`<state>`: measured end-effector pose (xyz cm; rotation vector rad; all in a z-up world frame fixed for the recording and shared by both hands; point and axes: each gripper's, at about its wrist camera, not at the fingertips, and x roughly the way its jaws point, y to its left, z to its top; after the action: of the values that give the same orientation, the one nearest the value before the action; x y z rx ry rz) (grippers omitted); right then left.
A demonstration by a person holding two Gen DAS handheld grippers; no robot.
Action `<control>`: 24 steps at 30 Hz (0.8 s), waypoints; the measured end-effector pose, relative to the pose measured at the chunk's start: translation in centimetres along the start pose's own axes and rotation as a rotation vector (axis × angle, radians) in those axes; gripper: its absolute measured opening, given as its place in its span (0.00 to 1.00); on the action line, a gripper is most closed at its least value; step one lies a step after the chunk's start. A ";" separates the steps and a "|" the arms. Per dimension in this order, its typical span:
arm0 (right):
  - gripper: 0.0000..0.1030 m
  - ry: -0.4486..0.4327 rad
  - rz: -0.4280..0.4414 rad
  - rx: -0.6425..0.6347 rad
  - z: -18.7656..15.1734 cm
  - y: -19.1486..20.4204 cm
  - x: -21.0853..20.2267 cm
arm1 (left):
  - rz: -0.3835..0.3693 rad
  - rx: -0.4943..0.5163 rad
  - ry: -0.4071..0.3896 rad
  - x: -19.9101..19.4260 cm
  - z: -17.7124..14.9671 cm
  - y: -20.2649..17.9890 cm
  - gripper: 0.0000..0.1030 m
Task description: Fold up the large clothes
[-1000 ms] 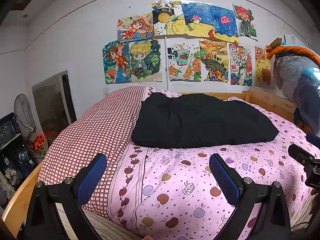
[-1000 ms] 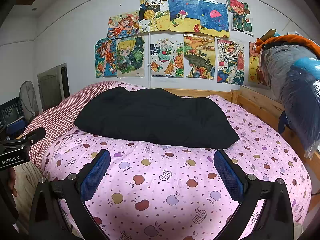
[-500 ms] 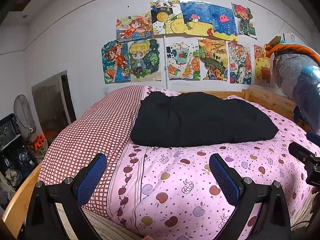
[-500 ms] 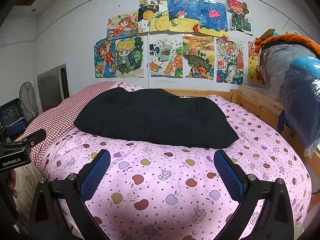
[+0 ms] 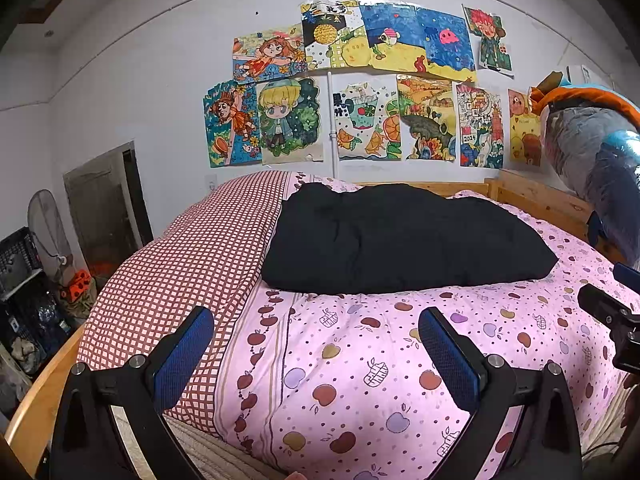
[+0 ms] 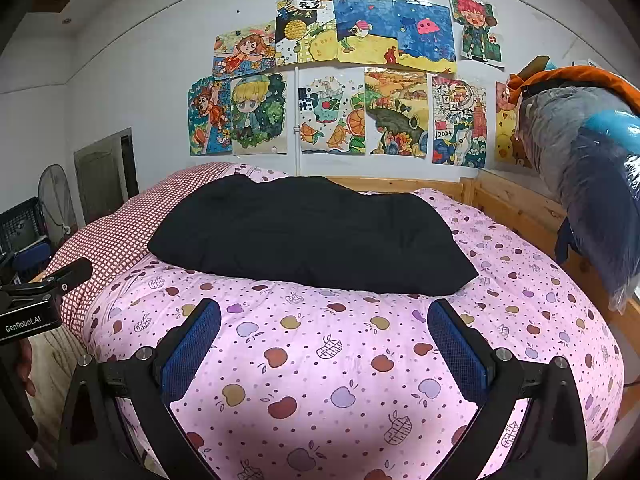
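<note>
Lying folded on the pink quilt (image 6: 360,360), black garment (image 6: 312,232); jaws spread.

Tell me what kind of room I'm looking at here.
Most likely a bedroom, perhaps a child's: a wooden-framed bed under a pink apple-print quilt, colourful hand-drawn pictures taped across the wall, and a black garment lying on the quilt.

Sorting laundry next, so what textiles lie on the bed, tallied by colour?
Black: 1, the garment
Pink with apple print: 1, the quilt
Red-and-white check: 1, the checked cover
Total: 3
</note>
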<state>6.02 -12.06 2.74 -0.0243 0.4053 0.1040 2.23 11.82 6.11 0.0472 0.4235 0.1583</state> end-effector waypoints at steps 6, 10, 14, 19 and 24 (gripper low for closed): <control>0.99 0.001 -0.001 0.001 0.0 0.0 0.0 | -0.013 0.000 0.007 0.4 -0.3 -0.1 1.00; 0.99 0.003 -0.003 0.003 -0.2 0.1 0.0 | -0.045 -0.013 0.024 1.0 -0.5 0.0 1.00; 0.99 0.006 -0.007 0.008 -0.4 0.3 0.0 | -0.019 -0.015 0.046 1.7 -0.6 0.1 1.00; 0.99 0.009 -0.015 0.009 -0.5 0.5 0.2 | -0.033 -0.055 0.079 2.4 -0.8 0.5 1.00; 0.99 0.013 -0.024 0.019 -0.4 0.8 0.3 | -0.022 -0.052 0.092 2.9 -1.0 0.4 1.00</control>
<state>6.09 -11.30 2.24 -0.0112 0.4185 0.0762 4.39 12.67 4.10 -0.0158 0.5116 0.1501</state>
